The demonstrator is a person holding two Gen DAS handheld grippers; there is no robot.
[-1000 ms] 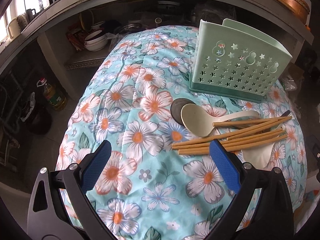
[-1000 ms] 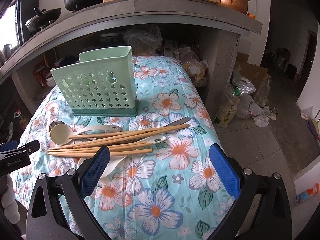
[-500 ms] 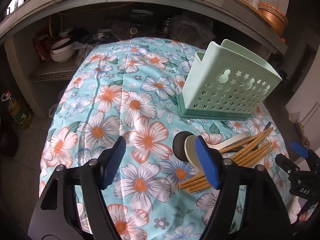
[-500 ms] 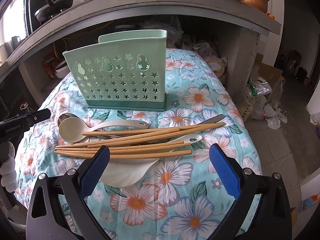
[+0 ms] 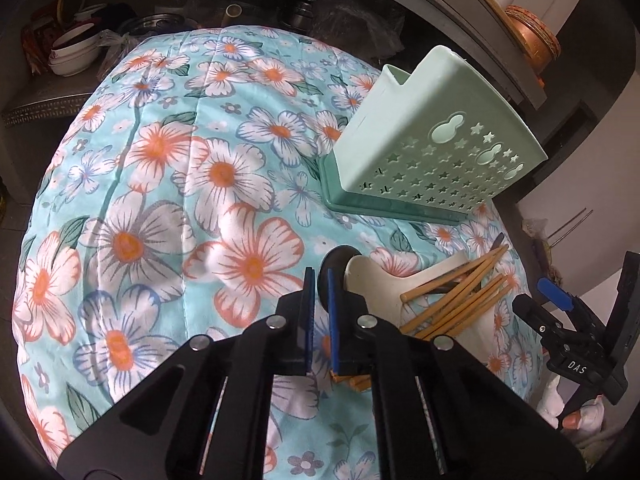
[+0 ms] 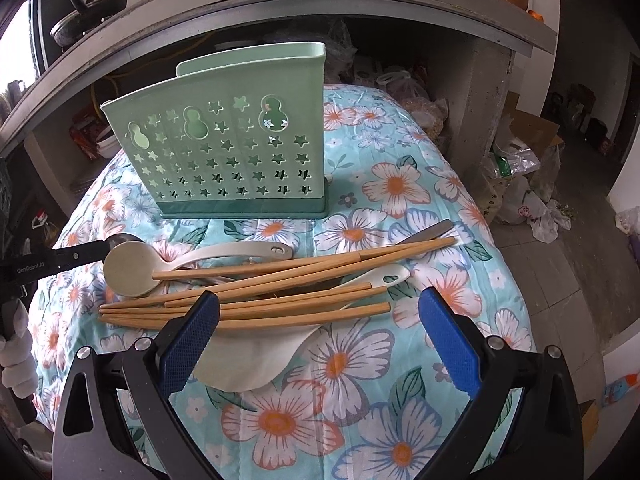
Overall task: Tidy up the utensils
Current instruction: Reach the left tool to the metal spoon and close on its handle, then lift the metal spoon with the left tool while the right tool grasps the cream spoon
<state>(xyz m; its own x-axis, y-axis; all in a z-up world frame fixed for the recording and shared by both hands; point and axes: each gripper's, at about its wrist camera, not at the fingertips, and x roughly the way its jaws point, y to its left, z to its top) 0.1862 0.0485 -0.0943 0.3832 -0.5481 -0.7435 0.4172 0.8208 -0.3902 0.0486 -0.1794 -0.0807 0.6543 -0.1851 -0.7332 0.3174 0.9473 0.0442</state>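
My chopsticks point(image 6: 256, 304) lie flat, long way left to right. My left gripper point(image 5: 321, 280) is closed, empty; right gripper point(image 6: 320, 320) wide open, empty.

A soft, matt quilted cloth printed with orange-and-white flowers on turquoise point(image 6: 400, 184) covers the tabletop. At its twelve o'clock stands a smooth, faintly glossy mint-green plastic utensil holder pierced with stars point(image 6: 224, 152). The long bare wooden chopsticks point(image 6: 280, 312) look matt. The cream spoon point(image 6: 132, 268) is smooth, satiny plastic. The tongs carry blue textured rubbery pads point(image 6: 188, 340).
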